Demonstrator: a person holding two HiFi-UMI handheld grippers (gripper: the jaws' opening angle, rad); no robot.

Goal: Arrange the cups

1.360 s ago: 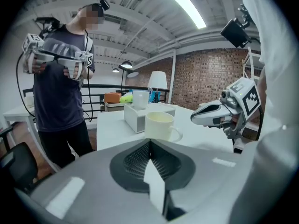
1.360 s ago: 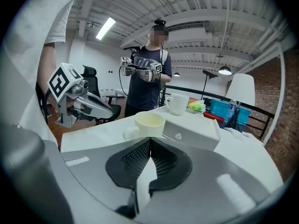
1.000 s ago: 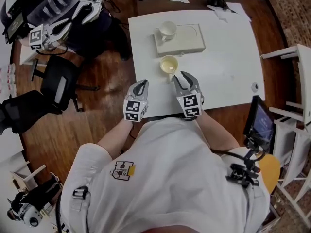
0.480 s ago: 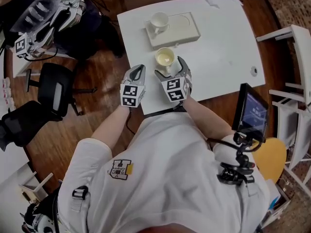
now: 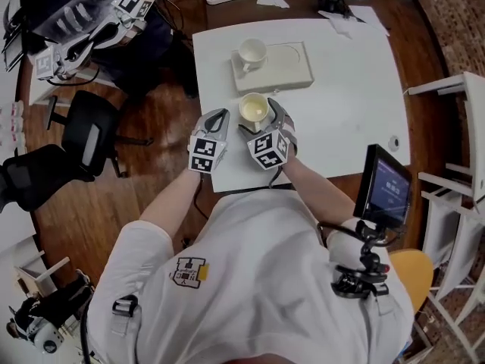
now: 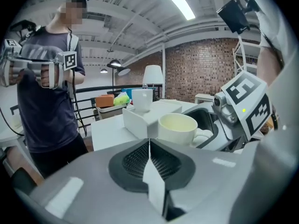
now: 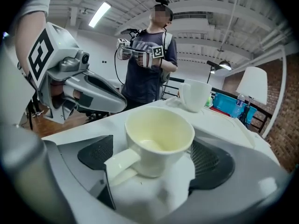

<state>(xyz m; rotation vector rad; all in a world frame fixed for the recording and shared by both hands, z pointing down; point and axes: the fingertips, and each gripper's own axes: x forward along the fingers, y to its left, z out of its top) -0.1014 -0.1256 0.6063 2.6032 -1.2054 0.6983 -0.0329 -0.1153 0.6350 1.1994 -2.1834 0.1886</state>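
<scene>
White tabletop [image 5: 341,105] over a wood floor [image 5: 155,139]: my right gripper [image 5: 259,120] has just been opening its jaws, which stand wide around the cream cup [image 5: 255,110], upright on the tabletop, pads clear of it. My left gripper [image 5: 217,117], jaws clenched on nothing, hovers just beside. A second cup [image 5: 251,53] stands on the tray [image 5: 292,65] beyond.
</scene>
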